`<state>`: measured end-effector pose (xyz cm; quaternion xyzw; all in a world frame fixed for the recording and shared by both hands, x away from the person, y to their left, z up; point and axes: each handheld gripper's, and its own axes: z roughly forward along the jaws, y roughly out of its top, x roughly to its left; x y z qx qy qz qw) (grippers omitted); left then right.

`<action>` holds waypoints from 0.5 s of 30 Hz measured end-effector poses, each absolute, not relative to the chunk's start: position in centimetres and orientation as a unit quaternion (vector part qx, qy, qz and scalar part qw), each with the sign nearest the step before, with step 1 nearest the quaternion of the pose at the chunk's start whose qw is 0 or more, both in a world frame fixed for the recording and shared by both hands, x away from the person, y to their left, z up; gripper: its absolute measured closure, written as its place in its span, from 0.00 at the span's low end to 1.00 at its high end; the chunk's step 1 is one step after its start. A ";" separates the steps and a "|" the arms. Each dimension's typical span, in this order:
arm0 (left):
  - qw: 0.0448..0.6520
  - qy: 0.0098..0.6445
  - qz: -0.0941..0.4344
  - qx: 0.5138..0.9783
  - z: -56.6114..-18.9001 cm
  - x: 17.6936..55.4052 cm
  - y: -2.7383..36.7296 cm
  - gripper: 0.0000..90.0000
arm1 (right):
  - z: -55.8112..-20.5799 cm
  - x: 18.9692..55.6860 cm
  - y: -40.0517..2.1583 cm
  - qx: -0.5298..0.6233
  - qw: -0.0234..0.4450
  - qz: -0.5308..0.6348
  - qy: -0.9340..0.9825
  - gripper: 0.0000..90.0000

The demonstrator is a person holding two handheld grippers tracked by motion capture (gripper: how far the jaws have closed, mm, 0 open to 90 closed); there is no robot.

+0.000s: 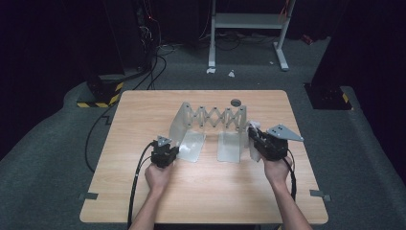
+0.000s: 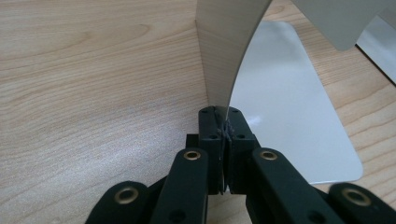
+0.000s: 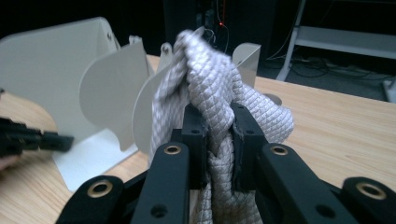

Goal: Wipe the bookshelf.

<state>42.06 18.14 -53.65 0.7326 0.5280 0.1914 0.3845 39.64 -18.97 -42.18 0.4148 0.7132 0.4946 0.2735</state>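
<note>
An extendable grey metal rack [image 1: 210, 117] with a scissor lattice stands mid-table. In the left gripper view, my left gripper [image 2: 224, 126] is shut on the lower edge of one of the rack's upright curved panels [image 2: 224, 56], beside its flat base plate [image 2: 289, 102]. From above, the left gripper [image 1: 168, 149] sits at the rack's left front corner. My right gripper [image 3: 218, 121] is shut on a pale quilted cloth [image 3: 210, 79], bunched and hanging between the jaws. From above, the right gripper [image 1: 256, 139] holds the cloth [image 1: 252, 125] just right of the rack's right panel.
A round grommet [image 1: 235, 102] is set in the wooden table [image 1: 201, 191] behind the rack. On the floor beyond stand a white metal frame [image 1: 249, 21], cables and a yellow-black striped block [image 1: 103, 93]. The right gripper view shows the rack's panels [image 3: 56, 60] to the left.
</note>
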 end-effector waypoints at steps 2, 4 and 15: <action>0.385 0.528 0.192 0.732 -53.7 42.1 18.1 0.97 | -43.2 39.4 -18.8 0.416 0.272 0.487 0.718 0.88; 0.385 0.528 0.191 0.732 -53.7 42.1 18.1 0.97 | -44.4 39.5 -18.7 0.425 0.263 0.478 0.723 0.88; 0.386 0.530 0.190 0.731 -53.7 42.1 18.1 0.97 | -50.9 41.2 -18.5 0.477 0.202 0.440 0.734 0.88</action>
